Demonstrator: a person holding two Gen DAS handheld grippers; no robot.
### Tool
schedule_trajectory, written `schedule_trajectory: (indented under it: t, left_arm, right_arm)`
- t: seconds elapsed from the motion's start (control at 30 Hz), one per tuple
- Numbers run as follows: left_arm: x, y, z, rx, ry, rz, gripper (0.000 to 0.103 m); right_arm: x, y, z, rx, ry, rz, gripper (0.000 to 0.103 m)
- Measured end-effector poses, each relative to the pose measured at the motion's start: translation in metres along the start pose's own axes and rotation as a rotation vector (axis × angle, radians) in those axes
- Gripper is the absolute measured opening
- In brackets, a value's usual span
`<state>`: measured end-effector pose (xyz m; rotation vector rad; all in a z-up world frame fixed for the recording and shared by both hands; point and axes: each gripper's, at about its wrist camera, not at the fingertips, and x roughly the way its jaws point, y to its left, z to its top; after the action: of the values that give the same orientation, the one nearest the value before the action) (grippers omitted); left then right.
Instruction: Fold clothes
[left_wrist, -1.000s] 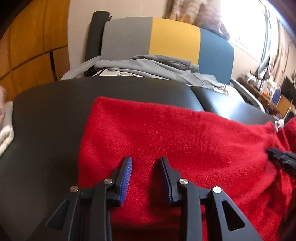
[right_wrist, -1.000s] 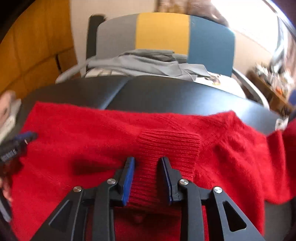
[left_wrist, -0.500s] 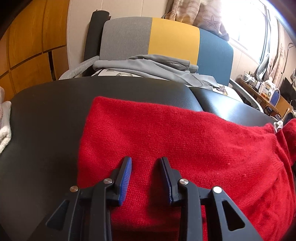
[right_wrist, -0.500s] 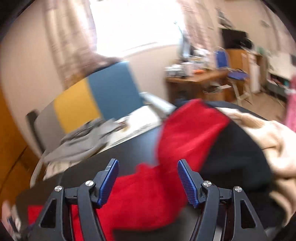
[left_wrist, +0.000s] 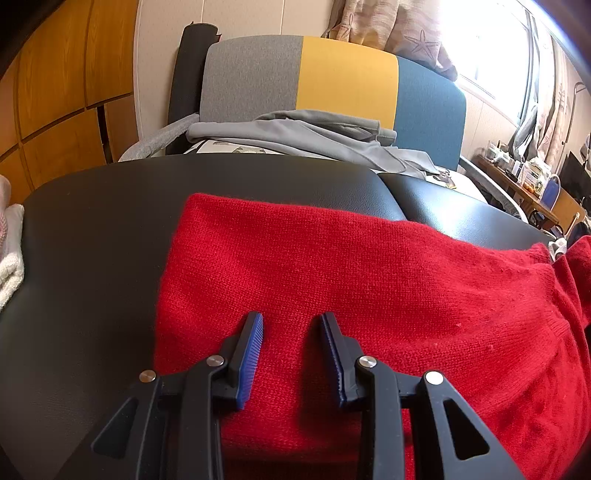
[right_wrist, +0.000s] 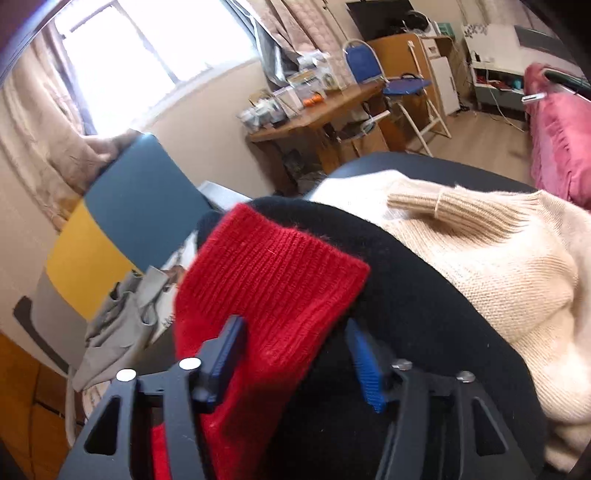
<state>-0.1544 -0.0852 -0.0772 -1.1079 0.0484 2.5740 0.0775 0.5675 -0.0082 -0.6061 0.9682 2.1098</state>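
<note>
A red knitted sweater (left_wrist: 332, 280) lies spread over a black padded surface (left_wrist: 92, 258), its left edge folded straight and well in from that surface's left edge. The left gripper (left_wrist: 291, 354) hovers low over the sweater's near part, jaws partly open and holding nothing.

In the right wrist view, the right gripper (right_wrist: 295, 365) has its jaws wide apart around the sweater's ribbed cuff (right_wrist: 273, 280), which lies over a black garment (right_wrist: 406, 314) beside a cream sweater (right_wrist: 498, 266). The view is blurred, so whether a pad touches the knit cannot be told.

To fold well, the cuff likely needs pinching on the ribbing alone, clear of the black cloth beneath, while the left gripper steadies the body.
</note>
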Motion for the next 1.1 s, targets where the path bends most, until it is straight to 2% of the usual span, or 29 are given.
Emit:
schedule_trajectory:
  t: [0.03,0.07,0.1,0.2,0.3,0.43,0.57,0.7,0.87,0.97,1.1]
  left_arm:
    - [0.0,0.0,0.0,-0.002,0.0,-0.002,0.032]
    - [-0.001,0.0,-0.001,-0.004,-0.001,-0.004,0.032]
    - [0.0,0.001,0.0,-0.005,-0.001,-0.005,0.032]
    - [0.0,0.002,0.0,-0.009,-0.001,-0.011,0.032]
    - [0.0,0.005,0.001,-0.018,-0.002,-0.024,0.032]
    - [0.0,0.008,0.001,-0.031,-0.003,-0.039,0.032]
    - [0.0,0.011,0.001,-0.046,-0.004,-0.056,0.032]
    - [-0.001,0.013,0.001,-0.058,-0.005,-0.07,0.032]
    - [-0.001,0.016,0.0,-0.073,-0.006,-0.086,0.032]
    - [-0.001,0.018,0.0,-0.08,-0.006,-0.095,0.032]
    - [-0.001,0.022,-0.001,-0.1,-0.007,-0.116,0.032]
  right_arm:
    - [0.003,0.002,-0.001,-0.007,0.009,0.001,0.022]
    - [0.003,0.005,-0.002,-0.014,0.009,0.007,0.014]
    - [-0.002,0.009,-0.003,-0.021,-0.004,0.017,0.011]
    - [-0.019,0.023,-0.004,-0.043,-0.043,0.051,0.009]
    - [-0.047,0.044,-0.006,-0.044,-0.086,0.133,0.009]
    - [-0.087,0.088,-0.017,-0.097,-0.108,0.238,0.009]
    - [-0.121,0.145,-0.043,-0.18,-0.095,0.362,0.009]
    - [-0.152,0.211,-0.089,-0.297,-0.088,0.495,0.009]
    - [-0.174,0.283,-0.168,-0.466,-0.047,0.628,0.009]
    - [-0.167,0.322,-0.233,-0.587,0.031,0.672,0.009]
    - [-0.137,0.348,-0.313,-0.709,0.157,0.663,0.009]
